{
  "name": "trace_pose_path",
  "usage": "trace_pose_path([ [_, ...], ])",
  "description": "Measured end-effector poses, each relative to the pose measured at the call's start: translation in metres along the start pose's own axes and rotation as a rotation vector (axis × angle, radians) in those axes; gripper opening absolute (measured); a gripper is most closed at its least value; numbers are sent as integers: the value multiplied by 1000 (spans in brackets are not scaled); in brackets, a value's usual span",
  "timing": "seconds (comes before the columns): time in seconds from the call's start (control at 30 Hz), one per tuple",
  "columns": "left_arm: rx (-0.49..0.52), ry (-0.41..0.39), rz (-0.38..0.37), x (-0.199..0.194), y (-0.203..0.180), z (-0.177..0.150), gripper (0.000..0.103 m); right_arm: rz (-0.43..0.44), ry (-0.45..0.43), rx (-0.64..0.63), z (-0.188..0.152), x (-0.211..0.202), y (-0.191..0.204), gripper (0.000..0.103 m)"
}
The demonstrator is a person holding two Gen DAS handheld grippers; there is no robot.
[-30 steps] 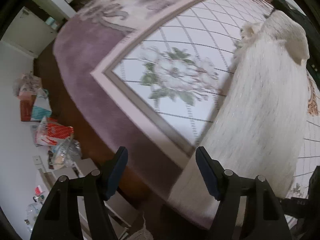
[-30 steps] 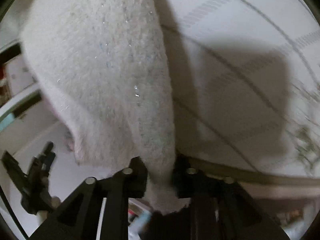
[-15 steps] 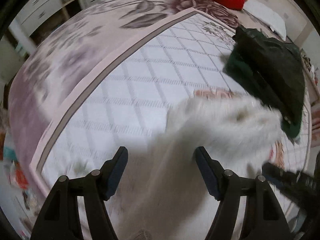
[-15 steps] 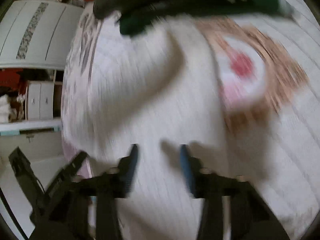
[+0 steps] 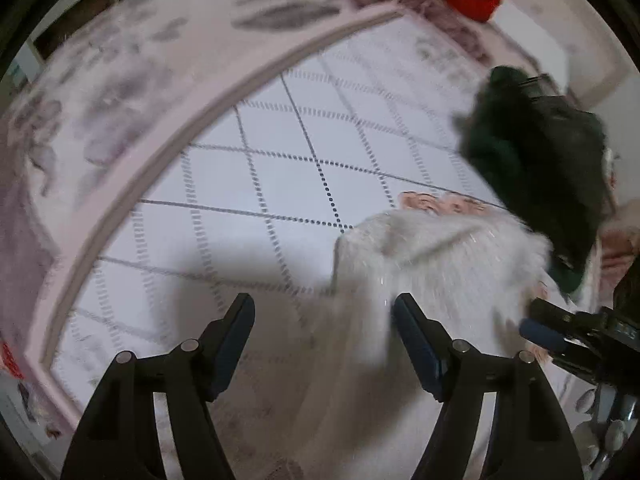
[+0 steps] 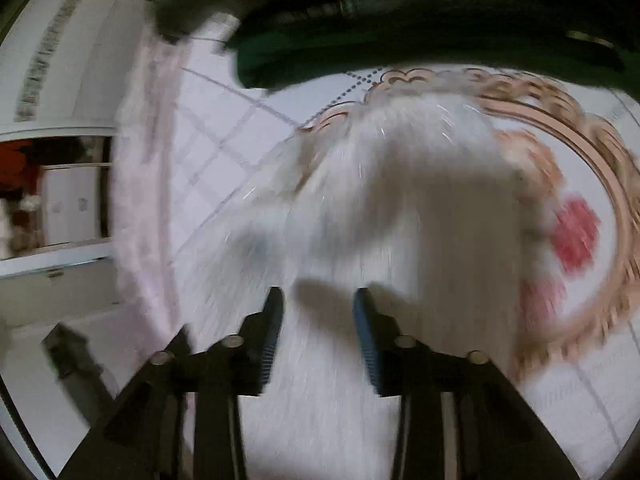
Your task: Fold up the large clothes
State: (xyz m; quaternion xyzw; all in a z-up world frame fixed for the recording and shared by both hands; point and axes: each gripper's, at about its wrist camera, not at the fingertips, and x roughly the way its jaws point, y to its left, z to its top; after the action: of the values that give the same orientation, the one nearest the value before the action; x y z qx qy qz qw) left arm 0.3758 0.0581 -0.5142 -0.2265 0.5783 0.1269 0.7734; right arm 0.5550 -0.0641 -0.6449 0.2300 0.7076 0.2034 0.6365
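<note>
Left wrist view: left tongs [image 5: 324,328] apart, empty, over fluffy white knitted sweater [image 5: 436,264] spread on quilted floral bed [image 5: 280,168] for folding. Right tongs [image 6: 318,312] apart, empty above sweater; dark green garment [image 5: 536,168] lies beyond, set aside.

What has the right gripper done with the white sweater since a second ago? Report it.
Yes, moved: the right gripper was shut on the white sweater hanging off the bed; now it is open above it, facing the dark garments.
</note>
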Motion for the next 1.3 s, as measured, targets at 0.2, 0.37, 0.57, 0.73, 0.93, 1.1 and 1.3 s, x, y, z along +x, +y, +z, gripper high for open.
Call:
trace_pose_path([
  [0.2,6,5,52,-80,43,-79,71,26,-2,-13,-114,-93,-27,77],
  [0.37,-116,230,88,-58,95,-174,69,-13,162,115,-212,-87,-83,77],
  [0.57,-123,311,49,-19,105,-242,24,-60,309,158,-285,-14,-132,77],
  [0.73,-29,220,131,-23,99,-258,21,-177,325,115,-311,17,-138,26],
  [0.93,-126,245,9,-24,114,-259,23,-186,346,171,-311,33,-147,35],
  [1.1,-166,223,-188,-29,120,-247,59,-13,307,164,-299,16,-147,76],
  [1.3,-176,282,-311,16,104,-238,60,206,347,208,-296,54,-161,80],
])
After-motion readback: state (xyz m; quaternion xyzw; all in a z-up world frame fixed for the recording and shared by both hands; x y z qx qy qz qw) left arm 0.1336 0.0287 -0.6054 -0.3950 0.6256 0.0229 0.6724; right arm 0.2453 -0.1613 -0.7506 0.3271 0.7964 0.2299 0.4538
